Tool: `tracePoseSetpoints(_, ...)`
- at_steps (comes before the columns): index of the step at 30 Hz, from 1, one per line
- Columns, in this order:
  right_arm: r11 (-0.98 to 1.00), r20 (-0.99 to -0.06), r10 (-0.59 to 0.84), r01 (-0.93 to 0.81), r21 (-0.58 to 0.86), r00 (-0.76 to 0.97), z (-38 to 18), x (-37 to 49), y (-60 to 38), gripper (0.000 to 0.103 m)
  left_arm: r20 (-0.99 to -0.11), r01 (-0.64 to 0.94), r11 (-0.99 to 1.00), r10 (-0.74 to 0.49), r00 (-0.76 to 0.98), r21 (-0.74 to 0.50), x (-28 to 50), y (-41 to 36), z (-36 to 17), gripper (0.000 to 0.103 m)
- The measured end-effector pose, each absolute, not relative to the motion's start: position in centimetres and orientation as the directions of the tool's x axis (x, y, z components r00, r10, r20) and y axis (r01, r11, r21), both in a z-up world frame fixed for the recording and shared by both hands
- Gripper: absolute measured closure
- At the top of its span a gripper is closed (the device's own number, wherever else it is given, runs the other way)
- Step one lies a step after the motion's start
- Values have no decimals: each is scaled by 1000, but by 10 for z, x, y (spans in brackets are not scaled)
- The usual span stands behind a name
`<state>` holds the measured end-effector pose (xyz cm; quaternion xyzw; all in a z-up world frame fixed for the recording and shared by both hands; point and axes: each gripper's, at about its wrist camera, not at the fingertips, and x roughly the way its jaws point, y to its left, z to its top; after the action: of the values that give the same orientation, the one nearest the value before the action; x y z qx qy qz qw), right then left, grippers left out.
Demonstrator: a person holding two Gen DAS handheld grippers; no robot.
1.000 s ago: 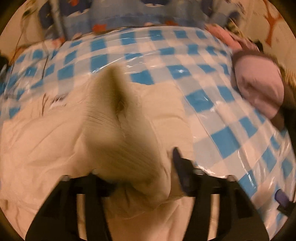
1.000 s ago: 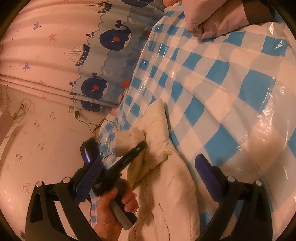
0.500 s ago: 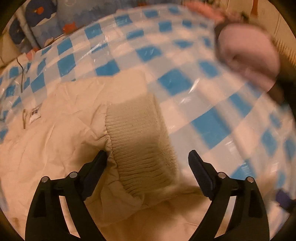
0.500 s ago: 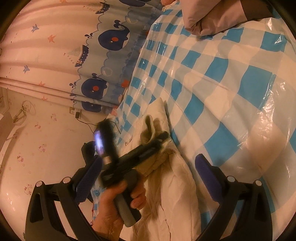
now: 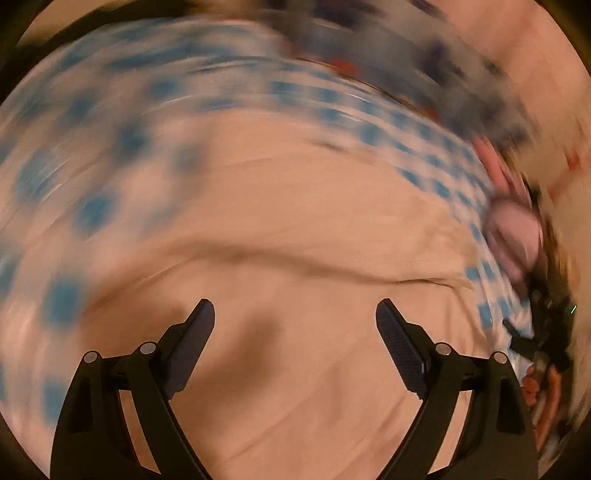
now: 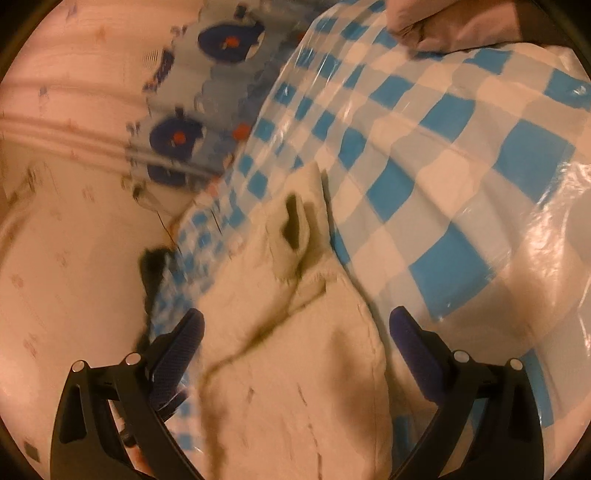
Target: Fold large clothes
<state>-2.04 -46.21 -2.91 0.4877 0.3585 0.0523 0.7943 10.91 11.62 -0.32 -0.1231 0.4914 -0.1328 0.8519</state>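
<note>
A large cream padded jacket [image 6: 295, 362] lies on a blue-and-white checked plastic sheet [image 6: 461, 155]. Its sleeve with a ribbed knit cuff [image 6: 295, 225] lies folded on top of the body. My right gripper [image 6: 295, 332] is open and empty just above the jacket. In the left wrist view, which is blurred by motion, the jacket [image 5: 295, 240] fills the middle, and my left gripper [image 5: 295, 317] is open and empty above it. The right gripper and its hand [image 5: 543, 332] show at that view's right edge.
A pink and brown folded garment [image 6: 454, 26] lies at the far end of the sheet; it also shows in the left wrist view [image 5: 513, 232]. A whale-print curtain [image 6: 207, 85] hangs on the left. A dark blurred thing [image 6: 151, 266] moves at the sheet's left edge.
My left gripper has let go of the knit cuff, which now lies on the jacket, and it has swung away fast. My right gripper has stayed open and moved little.
</note>
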Motion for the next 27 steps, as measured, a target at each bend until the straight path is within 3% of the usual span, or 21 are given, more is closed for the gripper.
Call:
tracePoseSetpoints(3, 578, -571, 447, 264, 772, 689, -35, -18, -448, 7, -815, -43, 933, -288, 504, -356, 61, 210, -13, 18)
tracePoseSetpoints(6, 644, -626, 442, 258, 720, 643, -41, -40, -438, 7, -821, -114, 906, -309, 480, -408, 27, 261, -30, 18)
tracePoseSetpoints(12, 720, -713, 447, 255, 645, 540, -63, -116, -435, 7, -810, -101, 869, -402, 427, -484, -9, 280, -60, 17)
tracePoseSetpoints(16, 697, -690, 547, 199, 689, 475, -74, -155, -429, 7, -814, -55, 846, -489, 313, -530, -17, 255, -84, 16)
tracePoseSetpoints(22, 569, -563, 743, 103, 816, 362, -79, -183, -409, 6, -759, 22, 797, -583, 289, -604, -37, 232, -77, 15)
tracePoseSetpoints(27, 471, -468, 830, 67, 880, 304, -81, -184, -397, 6, -805, -9, 830, -538, 252, -558, -37, 237, -84, 15)
